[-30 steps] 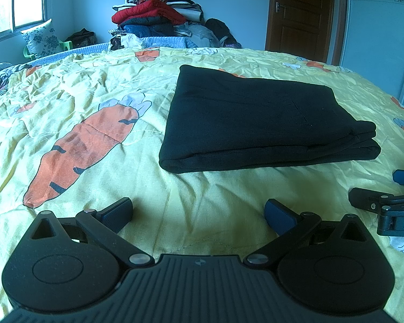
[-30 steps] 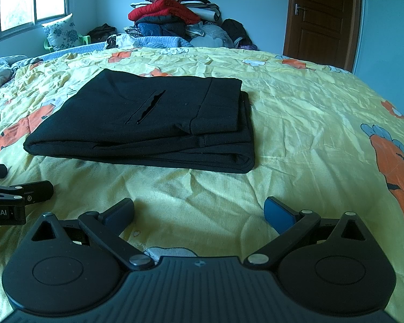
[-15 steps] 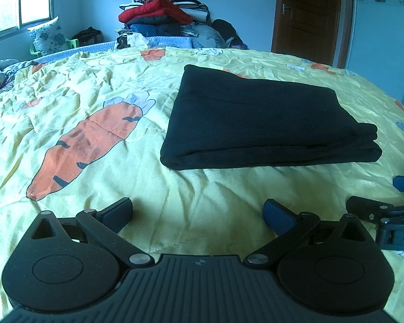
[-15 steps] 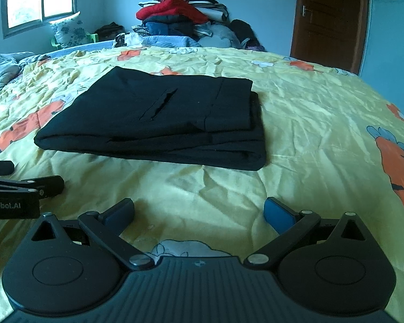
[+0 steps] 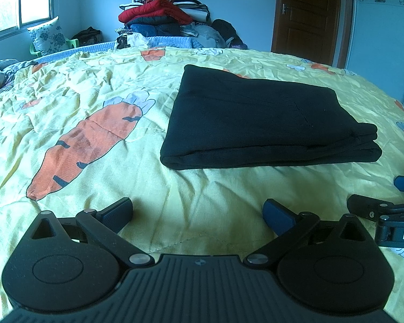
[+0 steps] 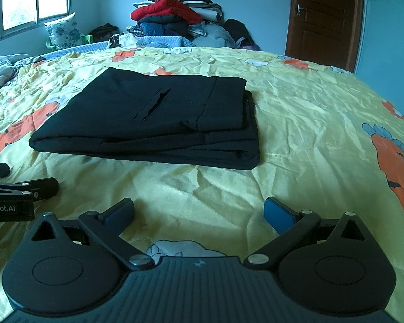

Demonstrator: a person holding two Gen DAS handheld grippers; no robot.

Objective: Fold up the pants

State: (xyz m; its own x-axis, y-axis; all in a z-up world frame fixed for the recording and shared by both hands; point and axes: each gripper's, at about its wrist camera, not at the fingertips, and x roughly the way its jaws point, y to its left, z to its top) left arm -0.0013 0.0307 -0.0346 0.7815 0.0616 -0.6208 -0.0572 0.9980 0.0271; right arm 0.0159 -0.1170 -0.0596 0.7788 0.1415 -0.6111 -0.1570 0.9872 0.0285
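Observation:
Black pants lie folded into a flat rectangle on the yellow carrot-print bedspread. In the right wrist view the pants show a pocket slit on top. My left gripper is open and empty, low over the bedspread, a short way in front of the pants. My right gripper is open and empty too, the same distance back. Each gripper shows at the edge of the other's view: the right one and the left one.
A pile of clothes is stacked at the far end of the bed. A floral pillow and a window are at the far left. A brown door stands at the back right. Crumpled bedding lies at the left.
Both grippers have drawn slightly back and up from the pants; the pants sit a little farther off in both views. The pants have not moved. Both stay open.

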